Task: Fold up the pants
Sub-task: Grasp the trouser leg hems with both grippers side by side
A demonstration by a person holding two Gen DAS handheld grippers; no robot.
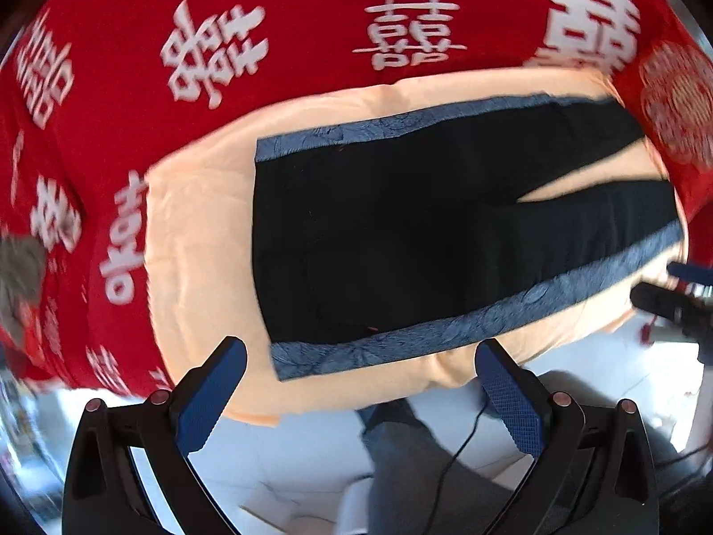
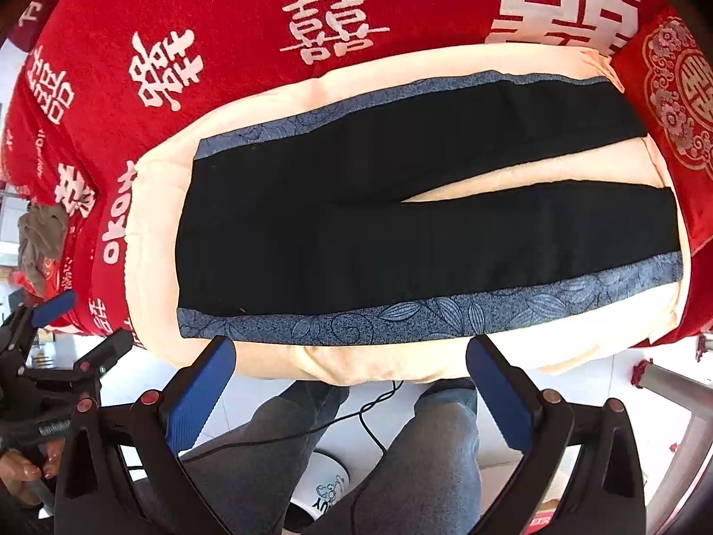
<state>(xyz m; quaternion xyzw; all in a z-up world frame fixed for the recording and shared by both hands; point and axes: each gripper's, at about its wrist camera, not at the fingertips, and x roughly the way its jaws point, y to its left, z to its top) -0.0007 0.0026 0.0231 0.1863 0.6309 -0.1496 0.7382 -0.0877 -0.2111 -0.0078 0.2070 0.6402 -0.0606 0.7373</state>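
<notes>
Both our left gripper (image 1: 361, 356) and right gripper (image 2: 352, 356) gape wide, empty; pinching only the top layer of the pants (image 2: 379, 223) could skew our fold.

a bed (image 2: 249, 13) under a red cover with white characters carries a cream pad (image 2: 151, 240). black pants (image 2: 356, 240) with blue patterned side stripes lie flat on the pad, legs slightly apart. a red embroidered cushion (image 2: 677, 102) sits at the pad's right end; a grey-brown cloth (image 2: 42, 236) lies at the left.
</notes>
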